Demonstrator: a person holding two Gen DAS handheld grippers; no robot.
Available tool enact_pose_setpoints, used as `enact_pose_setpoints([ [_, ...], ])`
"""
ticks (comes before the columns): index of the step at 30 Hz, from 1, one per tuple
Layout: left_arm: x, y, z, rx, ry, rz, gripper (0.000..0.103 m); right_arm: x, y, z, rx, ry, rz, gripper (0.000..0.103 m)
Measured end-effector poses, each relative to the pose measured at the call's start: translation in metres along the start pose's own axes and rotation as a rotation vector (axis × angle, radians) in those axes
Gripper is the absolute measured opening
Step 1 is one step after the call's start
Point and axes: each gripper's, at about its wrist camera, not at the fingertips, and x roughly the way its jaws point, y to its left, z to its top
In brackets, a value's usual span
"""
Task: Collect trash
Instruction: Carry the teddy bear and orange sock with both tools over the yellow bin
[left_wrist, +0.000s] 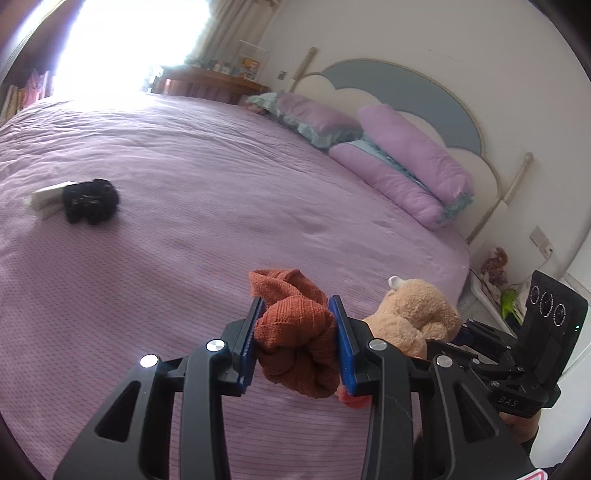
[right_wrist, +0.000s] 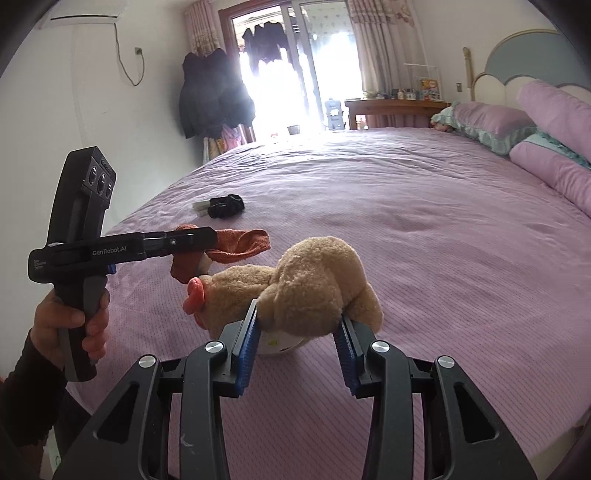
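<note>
Left hand-held gripper (left_wrist: 295, 332) clamped on rust-orange cloth (left_wrist: 295, 332), held above purple bed (left_wrist: 184, 166) nr its near edge. Right hand-held gripper (right_wrist: 299, 332) grasping tan plush toy (right_wrist: 314, 273), just right of cloth. Further left on bed: black bundle (left_wrist: 90, 201) touching white box (left_wrist: 44, 201). Pillows (left_wrist: 410, 162) far right by headboard.

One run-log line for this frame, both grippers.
left gripper: shut on orange cloth | right gripper: shut on plush toy | both above bed
</note>
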Motion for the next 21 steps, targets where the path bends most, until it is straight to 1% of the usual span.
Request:
enact_pose_setpoints([
  [5,0.007,-0.039,-0.008,0.048,0.014,-0.063,0.036,-0.032,-0.013,-0.012,0.016,-0.025,-0.055,0.038],
  [7,0.009,-0.056,-0.01,0.063,0.021,-0.097,0.036,-0.048,-0.018,-0.016,0.027,-0.038,-0.084,0.038],
  [9,0.011,-0.07,-0.012,0.079,0.024,-0.117,0.036,-0.061,-0.024,-0.021,0.04,-0.04,-0.114,0.038],
  [13,0.021,-0.108,-0.021,0.136,0.059,-0.181,0.036,-0.09,-0.037,-0.035,0.073,-0.058,-0.171,0.038],
  [17,0.034,-0.14,-0.036,0.172,0.099,-0.244,0.036,-0.115,-0.052,-0.055,0.111,-0.037,-0.249,0.038],
  [21,0.05,-0.173,-0.055,0.226,0.149,-0.3,0.036,-0.14,-0.073,-0.086,0.194,-0.025,-0.29,0.038],
])
